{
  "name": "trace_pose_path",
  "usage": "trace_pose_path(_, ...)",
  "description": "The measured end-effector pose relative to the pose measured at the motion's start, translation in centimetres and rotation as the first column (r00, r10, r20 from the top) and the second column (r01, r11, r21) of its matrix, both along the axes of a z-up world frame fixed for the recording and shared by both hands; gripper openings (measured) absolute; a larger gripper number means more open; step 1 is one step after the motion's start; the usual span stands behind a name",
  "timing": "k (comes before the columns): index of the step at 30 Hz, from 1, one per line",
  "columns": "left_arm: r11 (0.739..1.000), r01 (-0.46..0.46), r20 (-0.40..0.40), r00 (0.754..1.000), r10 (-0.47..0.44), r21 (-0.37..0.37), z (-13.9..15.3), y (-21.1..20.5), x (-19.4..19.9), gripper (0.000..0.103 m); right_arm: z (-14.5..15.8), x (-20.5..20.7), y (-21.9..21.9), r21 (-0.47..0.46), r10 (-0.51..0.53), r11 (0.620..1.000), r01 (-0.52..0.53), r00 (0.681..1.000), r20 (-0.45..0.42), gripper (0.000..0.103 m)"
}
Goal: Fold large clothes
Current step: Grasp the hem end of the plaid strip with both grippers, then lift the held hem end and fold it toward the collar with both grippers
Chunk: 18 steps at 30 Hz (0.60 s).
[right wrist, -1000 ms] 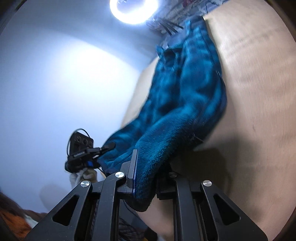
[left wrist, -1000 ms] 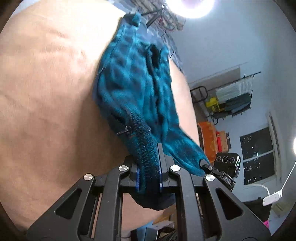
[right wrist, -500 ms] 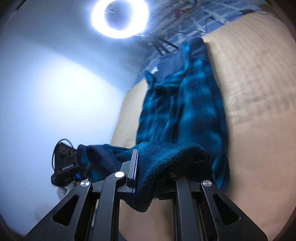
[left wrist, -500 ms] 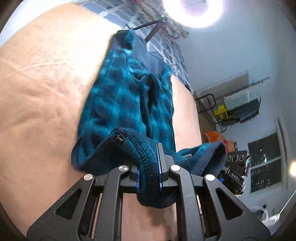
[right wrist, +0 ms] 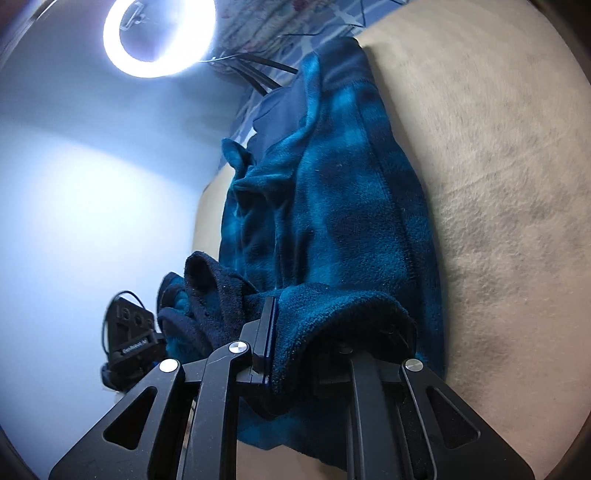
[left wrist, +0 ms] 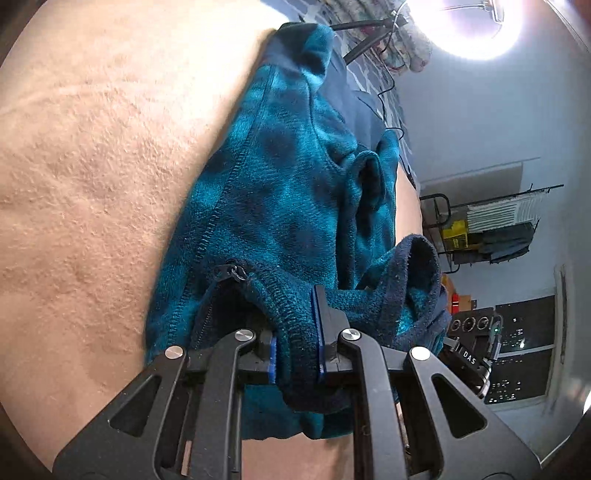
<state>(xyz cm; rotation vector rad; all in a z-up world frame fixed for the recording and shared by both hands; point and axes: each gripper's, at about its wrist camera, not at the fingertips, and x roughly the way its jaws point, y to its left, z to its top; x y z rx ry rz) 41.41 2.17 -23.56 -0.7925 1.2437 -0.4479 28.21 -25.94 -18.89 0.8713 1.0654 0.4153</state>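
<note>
A teal and navy checked fleece jacket point(left wrist: 288, 192) lies lengthwise on a tan cloth-covered surface point(left wrist: 92, 166). My left gripper point(left wrist: 297, 350) is shut on the jacket's ribbed hem beside its zipper end point(left wrist: 236, 271). The hem is folded back over the body of the jacket. In the right wrist view the same jacket point(right wrist: 332, 206) stretches away, and my right gripper point(right wrist: 295, 343) is shut on the other hem corner, whose fleece drapes over and hides the right finger. The other gripper point(right wrist: 129, 343) shows at the left, holding the bunched hem point(right wrist: 199, 288).
A bright ring light point(right wrist: 159, 33) on a stand shines from the far end, in front of a patterned curtain point(left wrist: 373, 44). A metal rack with folded items point(left wrist: 491, 221) stands at the right wall. The tan surface point(right wrist: 498, 184) spreads wide beside the jacket.
Both grippers have carried the hem forward along the jacket, towards its collar. The lifted part now lies doubled over the body, and more of the jacket rests flat on the tan surface.
</note>
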Motion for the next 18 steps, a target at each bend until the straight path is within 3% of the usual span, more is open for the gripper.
trace_pose_path(2, 0.999, 0.001, -0.016, 1.000, -0.002, -0.035, -0.3, 0.3, 0.2, 0.017, -0.2, 0.0, -0.3, 0.033, 0.003, 0.999, -0.002, 1.000, -0.012, 0.017)
trace_pose_path(5, 0.992, -0.012, -0.065, 0.998, 0.004, -0.126, -0.9, 1.1, 0.6, 0.029, -0.5, 0.0, -1.3, 0.129, -0.004, 0.992, 0.008, 0.999, -0.032, 0.034)
trace_pose_path(6, 0.986, -0.028, -0.092, 0.996, 0.013, -0.166, -1.2, 1.6, 0.8, 0.032, -0.7, -0.1, -1.7, 0.173, -0.018, 0.985, 0.026, 0.999, -0.043, 0.035)
trace_pose_path(9, 0.954, -0.073, -0.154, 0.988, 0.029, -0.291, -1.8, 2.7, 1.1, 0.042, -1.0, -0.1, -2.6, 0.248, -0.023, 0.968, 0.041, 0.997, -0.075, 0.040)
trace_pose_path(10, 0.936, -0.088, -0.168, 0.985, 0.031, -0.341, -1.9, 3.1, 1.1, 0.050, -1.1, -0.2, -2.8, 0.270, -0.022, 0.962, 0.043, 0.996, -0.082, 0.042)
trace_pose_path(12, 0.908, -0.104, -0.178, 0.984, 0.033, -0.406, -1.7, 3.7, 1.1, 0.058, -1.3, -0.4, -3.7, 0.347, -0.048, 0.935, 0.079, 0.994, -0.097, 0.068)
trace_pose_path(13, 0.894, -0.109, -0.178, 0.984, 0.033, -0.434, -1.5, 4.0, 1.2, 0.062, -1.2, -0.7, -4.4, 0.392, -0.076, 0.913, 0.110, 0.992, -0.100, 0.072)
trace_pose_path(16, 0.890, -0.113, -0.169, 0.985, 0.042, -0.441, -0.7, 4.8, 1.2, 0.063, -0.2, -1.7, -6.3, 0.470, -0.132, 0.869, 0.156, 0.988, -0.084, 0.073)
trace_pose_path(18, 0.899, -0.087, -0.134, 0.990, 0.032, -0.430, 0.1, 5.1, 1.2, 0.063, 1.4, -2.5, -6.8, 0.419, -0.145, 0.897, 0.140, 0.989, -0.019, 0.073)
